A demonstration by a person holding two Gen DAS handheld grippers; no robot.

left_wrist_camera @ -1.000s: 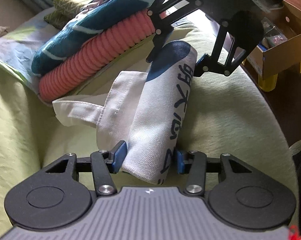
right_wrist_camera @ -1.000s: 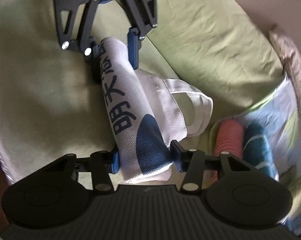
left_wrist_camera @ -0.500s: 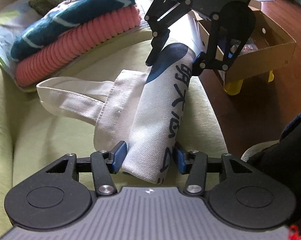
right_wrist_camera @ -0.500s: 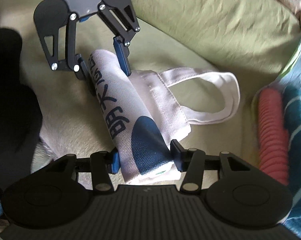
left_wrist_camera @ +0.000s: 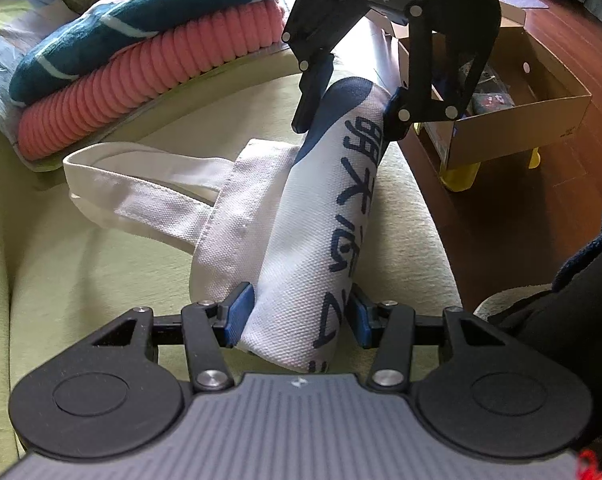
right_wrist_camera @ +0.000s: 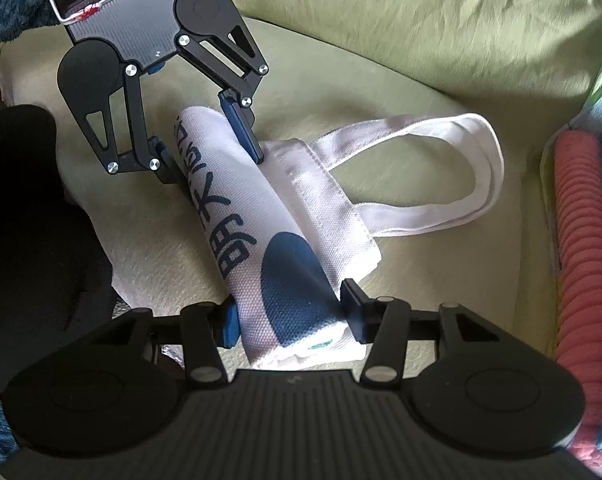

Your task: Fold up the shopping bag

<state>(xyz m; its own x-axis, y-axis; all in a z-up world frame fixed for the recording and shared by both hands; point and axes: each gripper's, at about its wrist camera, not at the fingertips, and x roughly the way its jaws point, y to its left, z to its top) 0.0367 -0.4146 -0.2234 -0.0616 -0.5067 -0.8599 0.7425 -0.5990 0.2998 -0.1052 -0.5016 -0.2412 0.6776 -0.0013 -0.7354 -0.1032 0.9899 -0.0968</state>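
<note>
Sofa cushion (left_wrist_camera: 101, 264): pale green, spanning most of both views; it bears everything below.
Folded blankets (left_wrist_camera: 149, 48): a dark blue one stacked on a ribbed pink one, at the far left of the left wrist view and along the right edge of the right wrist view (right_wrist_camera: 581, 240).
Cardboard box (left_wrist_camera: 521, 120): open, on the wooden floor at the far right beyond the cushion's edge, standing on yellow feet.
Shopping bag (left_wrist_camera: 325, 220): white canvas rolled into a tube, with dark blue characters along it and a blue patch at its far end in the left wrist view; it lies on the cushion between the two grippers (right_wrist_camera: 253, 220). A flat unrolled strip sits beside the roll.
Handles (left_wrist_camera: 141, 184): two white loops trailing from the flat strip toward the blankets, resting on the cushion.
Left gripper (left_wrist_camera: 299, 316): blue pads pressed against both sides of the roll's lettered end, clamping it (right_wrist_camera: 213, 148).
Right gripper (right_wrist_camera: 289, 320): jaws closed on the blue-patch end of the roll (left_wrist_camera: 349, 104).
</note>
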